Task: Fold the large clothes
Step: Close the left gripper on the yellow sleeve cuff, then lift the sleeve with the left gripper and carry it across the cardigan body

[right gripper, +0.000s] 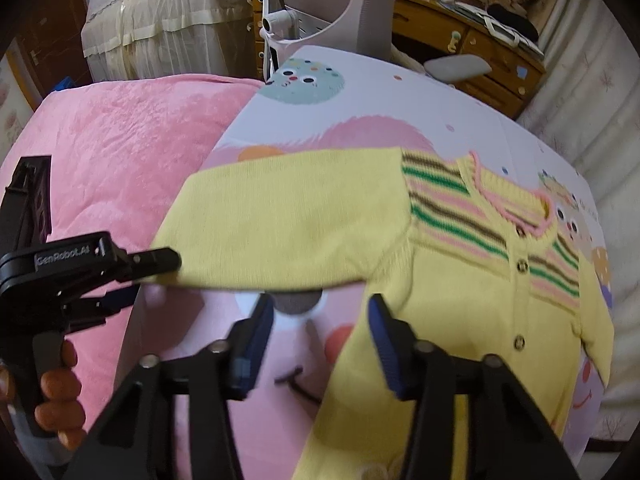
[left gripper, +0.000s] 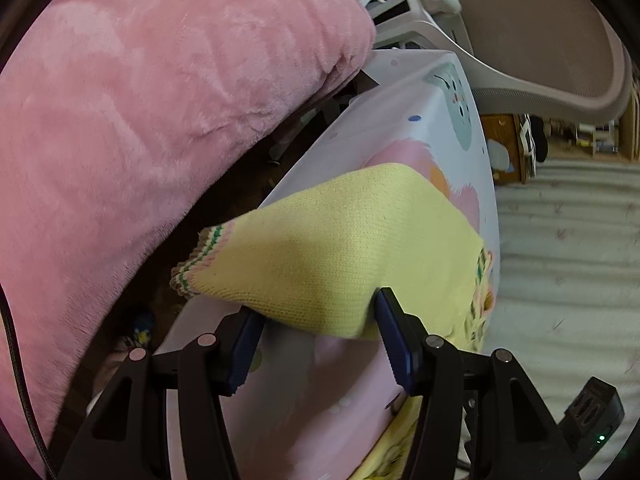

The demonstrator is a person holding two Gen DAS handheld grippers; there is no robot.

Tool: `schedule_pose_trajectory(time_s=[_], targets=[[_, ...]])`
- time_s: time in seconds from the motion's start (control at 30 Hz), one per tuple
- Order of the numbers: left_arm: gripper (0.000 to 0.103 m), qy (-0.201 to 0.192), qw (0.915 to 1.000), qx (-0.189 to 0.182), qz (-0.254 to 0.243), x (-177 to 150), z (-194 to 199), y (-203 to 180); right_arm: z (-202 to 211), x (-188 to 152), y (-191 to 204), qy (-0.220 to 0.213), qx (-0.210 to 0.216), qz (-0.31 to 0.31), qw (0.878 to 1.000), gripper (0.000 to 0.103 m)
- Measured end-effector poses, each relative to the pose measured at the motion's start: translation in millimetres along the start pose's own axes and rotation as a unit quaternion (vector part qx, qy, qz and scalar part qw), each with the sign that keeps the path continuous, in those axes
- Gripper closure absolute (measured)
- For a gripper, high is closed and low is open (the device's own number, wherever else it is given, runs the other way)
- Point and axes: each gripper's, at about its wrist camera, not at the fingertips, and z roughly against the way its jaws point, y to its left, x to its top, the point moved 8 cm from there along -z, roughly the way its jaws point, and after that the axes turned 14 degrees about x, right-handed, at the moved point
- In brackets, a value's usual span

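A yellow knit cardigan (right gripper: pixel 460 300) with striped shoulders and a pink collar lies front up on the cartoon-print table cover (right gripper: pixel 360 96). Its sleeve (right gripper: pixel 280 220) stretches out to the left, lifted a little, with a shadow under it. My left gripper (right gripper: pixel 154 278) is at the sleeve's cuff end. In the left wrist view the sleeve (left gripper: pixel 340 240) drapes across the tips of the left gripper (left gripper: pixel 319 304), whose pads stand apart with the table showing between them. My right gripper (right gripper: pixel 320 300) hovers open at the underarm, one finger beside the cardigan's side edge.
A big pink plush cushion (left gripper: pixel 160 100) presses against the table's left side. A grey mesh office chair (left gripper: pixel 540 40) stands behind the table, with a wooden desk (right gripper: pixel 480 48) beyond. A hand (right gripper: pixel 56 392) holds the left gripper's handle. White ribbed bedding (left gripper: pixel 560 260) lies to the right.
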Motion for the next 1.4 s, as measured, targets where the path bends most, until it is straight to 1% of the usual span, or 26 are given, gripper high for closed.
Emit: schedule_pose_trajectory(time_s=[0.07, 0.2, 0.27, 0.3, 0.4, 0.53, 0.63, 0.7, 0.77, 0.9, 0.93, 1.0, 1.03, 1.07, 1.13, 1.17, 1.2, 1.23, 1.27, 1.3, 1.4], targets=[[0.047, 0.003, 0.9999, -0.008, 0.011, 2, -3, 0, -6, 8, 1, -0.008, 0.004, 0.004, 1.0, 0.073], [0.046, 0.005, 0.9988, -0.029, 0.039, 10, -8, 1, -17, 20, 6, -0.018, 0.004, 0.019, 1.0, 0.078], [0.057, -0.009, 0.9985, -0.035, 0.042, 13, -5, -2, -25, 22, 7, -0.013, 0.001, 0.024, 1.0, 0.08], [0.065, -0.019, 0.9987, -0.032, 0.033, 13, -2, -7, -29, 22, 7, -0.009, 0.001, 0.025, 1.0, 0.08], [0.072, -0.056, 0.9982, 0.018, -0.012, 12, 7, -17, -39, 17, 7, 0.005, 0.004, 0.023, 1.0, 0.082], [0.088, -0.097, 0.9907, 0.07, -0.065, 9, 20, -28, -40, 16, 6, 0.002, 0.008, 0.02, 1.0, 0.082], [0.091, -0.132, 0.9794, 0.104, -0.112, 3, 33, -40, -42, 17, 5, 0.004, 0.015, 0.014, 1.0, 0.082], [0.091, -0.16, 0.967, 0.13, -0.15, -3, 41, -52, -42, 17, 4, 0.005, 0.02, 0.01, 1.0, 0.082], [0.091, -0.171, 0.9608, 0.146, -0.163, -6, 46, -58, -42, 17, 4, 0.005, 0.022, 0.011, 1.0, 0.082], [0.091, -0.175, 0.9586, 0.171, -0.146, -4, 53, -55, -41, 15, 5, 0.005, 0.029, 0.013, 0.999, 0.082], [0.091, -0.181, 0.9567, 0.174, -0.148, -4, 57, -56, -41, 15, 6, 0.005, 0.031, 0.013, 0.999, 0.082], [0.091, -0.203, 0.9487, 0.181, -0.161, -6, 64, -62, -41, 15, 6, 0.004, 0.033, 0.015, 0.999, 0.082], [0.091, -0.221, 0.9406, 0.186, -0.179, -8, 70, -70, -41, 15, 6, 0.002, 0.033, 0.016, 0.999, 0.082], [0.091, -0.231, 0.9351, 0.189, -0.191, -13, 74, -74, -41, 15, 6, 0.002, 0.034, 0.015, 0.999, 0.082], [0.091, -0.253, 0.9252, 0.187, -0.212, -19, 83, -86, -41, 15, 5, 0.002, 0.038, 0.011, 0.999, 0.082], [0.091, -0.265, 0.9185, 0.188, -0.225, -22, 86, -93, -40, 15, 4, 0.002, 0.043, 0.007, 0.999, 0.082], [0.092, -0.276, 0.912, 0.184, -0.241, -26, 90, -100, -40, 15, 4, 0.002, 0.046, 0.004, 0.999, 0.082], [0.093, -0.284, 0.9075, 0.178, -0.254, -29, 93, -106, -40, 15, 3, 0.003, 0.051, 0.0, 0.999, 0.082], [0.093, -0.295, 0.899, 0.172, -0.275, -34, 97, -116, -40, 15, 1, 0.003, 0.057, -0.006, 0.998, 0.082], [0.097, -0.304, 0.8909, 0.168, -0.292, -39, 98, -125, -40, 15, 0, 0.003, 0.064, -0.012, 0.998, 0.082], [0.096, -0.33, 0.8603, 0.153, -0.358, -55, 104, -153, -38, 17, -11, 0.001, 0.118, -0.063, 0.991, 0.083]])
